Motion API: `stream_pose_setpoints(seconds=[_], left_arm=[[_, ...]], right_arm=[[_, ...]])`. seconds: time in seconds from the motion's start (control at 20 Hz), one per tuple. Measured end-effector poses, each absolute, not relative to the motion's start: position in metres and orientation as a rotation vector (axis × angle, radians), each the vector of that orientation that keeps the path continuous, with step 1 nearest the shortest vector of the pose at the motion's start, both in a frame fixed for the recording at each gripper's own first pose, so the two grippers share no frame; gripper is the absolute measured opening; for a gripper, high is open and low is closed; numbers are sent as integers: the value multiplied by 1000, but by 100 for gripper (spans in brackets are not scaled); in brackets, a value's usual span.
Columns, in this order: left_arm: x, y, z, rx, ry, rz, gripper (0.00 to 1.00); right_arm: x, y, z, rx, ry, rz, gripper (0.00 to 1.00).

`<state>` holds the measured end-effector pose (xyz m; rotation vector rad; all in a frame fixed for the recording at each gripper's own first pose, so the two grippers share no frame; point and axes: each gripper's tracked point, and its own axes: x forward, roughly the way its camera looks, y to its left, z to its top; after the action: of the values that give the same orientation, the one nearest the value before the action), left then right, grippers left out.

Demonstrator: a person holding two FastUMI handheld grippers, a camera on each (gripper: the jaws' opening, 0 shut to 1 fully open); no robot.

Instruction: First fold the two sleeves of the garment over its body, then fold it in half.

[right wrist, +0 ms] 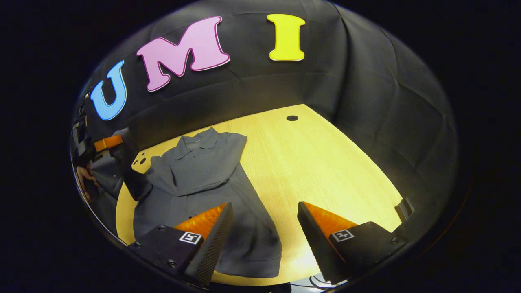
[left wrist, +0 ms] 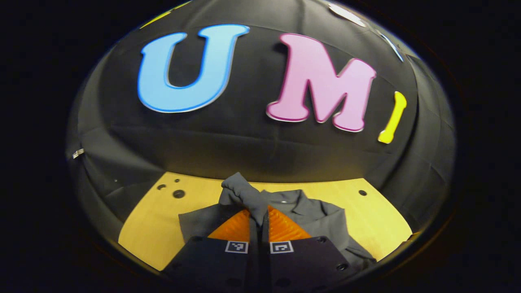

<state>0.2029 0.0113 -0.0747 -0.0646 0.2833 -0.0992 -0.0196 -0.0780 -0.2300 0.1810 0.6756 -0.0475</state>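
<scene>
A grey collared shirt [right wrist: 203,171] lies flat on the yellow wooden table [right wrist: 317,162], collar toward the far wall. In the left gripper view my left gripper [left wrist: 259,215] is shut on a bunched grey sleeve [left wrist: 240,191], held up above the shirt's body [left wrist: 317,215]. In the right gripper view that left gripper [right wrist: 109,143] appears far off at the left edge, held by a hand. My right gripper [right wrist: 264,209] stands open above the shirt's lower right edge, with one finger over the cloth and the other over bare wood.
The table has round holes at its far side [right wrist: 292,118] and near its left corner [left wrist: 179,194]. A small dark clip [right wrist: 403,209] sits on the right edge. Black cloth walls close in the back and sides. Bare wood lies right of the shirt.
</scene>
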Motion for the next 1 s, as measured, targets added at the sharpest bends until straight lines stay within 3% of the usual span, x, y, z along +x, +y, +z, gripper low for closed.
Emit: stream_pose_setpoints(seconds=[0.4, 0.8, 1.0], left_arm=[[222, -127, -122, -90, 405, -322, 5], [238, -202, -186, -35, 536, -415, 6], [242, -208, -214, 11, 597, -420, 16]], right_arm=[[-8, -74, -250, 202, 738, 13, 99], [-5, -68, -271, 202, 813, 60, 99], [-5, -69, -280, 218, 850, 72, 99]])
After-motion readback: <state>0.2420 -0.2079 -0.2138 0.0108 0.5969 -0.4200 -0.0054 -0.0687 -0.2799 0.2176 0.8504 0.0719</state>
